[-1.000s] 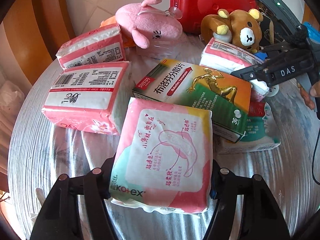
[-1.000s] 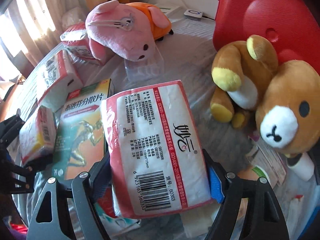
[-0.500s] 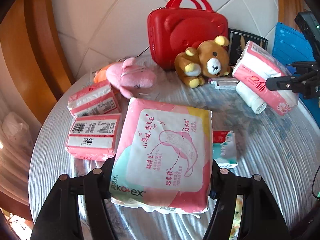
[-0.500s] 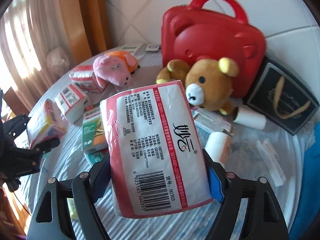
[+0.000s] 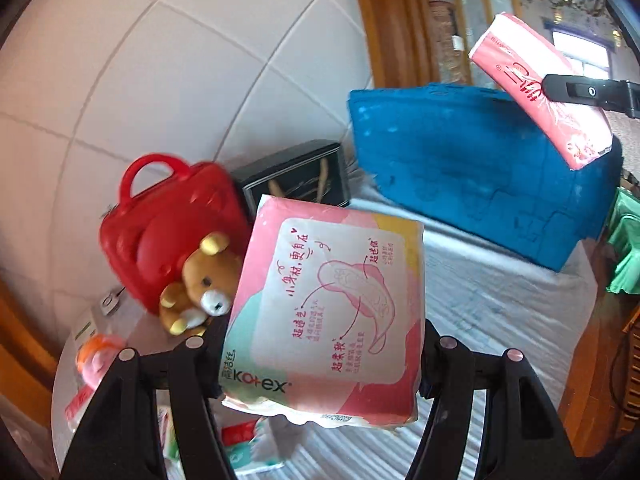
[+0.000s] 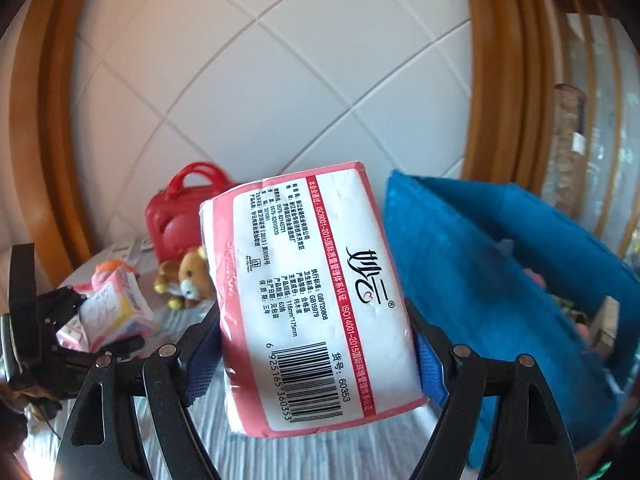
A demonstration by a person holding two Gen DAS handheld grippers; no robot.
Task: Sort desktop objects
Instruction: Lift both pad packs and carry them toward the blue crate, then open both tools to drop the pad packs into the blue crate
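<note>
Both grippers carry soft packs above the table, heading for the blue bin.

The left gripper (image 5: 320,344) is clamped on a pink pad pack (image 5: 332,300), held near the camera, with the red case (image 5: 168,232) and teddy bear (image 5: 200,280) far left. The right gripper (image 6: 316,344) squeezes a tissue pack (image 6: 316,300) beside the blue bin (image 6: 500,280) on the right. Both packs are squashy and slippery, so I judge either could slide out if tilted, or catch the bin's soft rim and drop onto the table (image 5: 500,320).
</note>
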